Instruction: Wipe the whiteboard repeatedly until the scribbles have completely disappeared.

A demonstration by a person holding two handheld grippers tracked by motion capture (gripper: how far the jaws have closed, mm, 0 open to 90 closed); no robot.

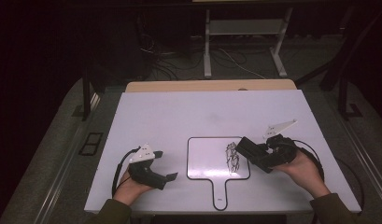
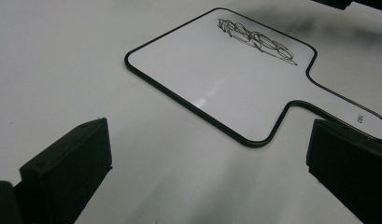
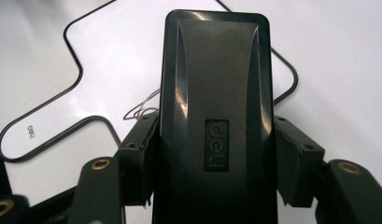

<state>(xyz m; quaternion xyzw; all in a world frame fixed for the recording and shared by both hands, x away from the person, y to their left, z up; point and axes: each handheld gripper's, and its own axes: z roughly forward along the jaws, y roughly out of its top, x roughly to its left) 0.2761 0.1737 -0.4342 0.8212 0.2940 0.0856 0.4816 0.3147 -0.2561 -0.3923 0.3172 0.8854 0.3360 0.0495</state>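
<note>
A white desk (image 1: 179, 112) fills the middle of the high view, with a strip of pale wood showing along its far edge. Around it the room is dark: grey floor, a tangle of cables and the white legs of a metal frame (image 1: 244, 46) beyond the far edge.

Near the desk's left front corner the left gripper (image 1: 167, 165) rests low in the person's hand, its jaws standing wide apart with nothing between them; in the left gripper view bare desk lies between them. At the middle of the front edge lies a paddle-shaped whiteboard (image 1: 207, 158), black-rimmed, its handle pointing at the person, with a black scribble (image 1: 232, 157) at its right side. Over the board's right edge the right gripper (image 1: 254, 154) is clamped on a black board eraser (image 1: 248, 151), a jaw pressing each long side.

In the right gripper view the eraser (image 3: 216, 116) hides most of the scribble. The small print on the handle is too small to read from above.
</note>
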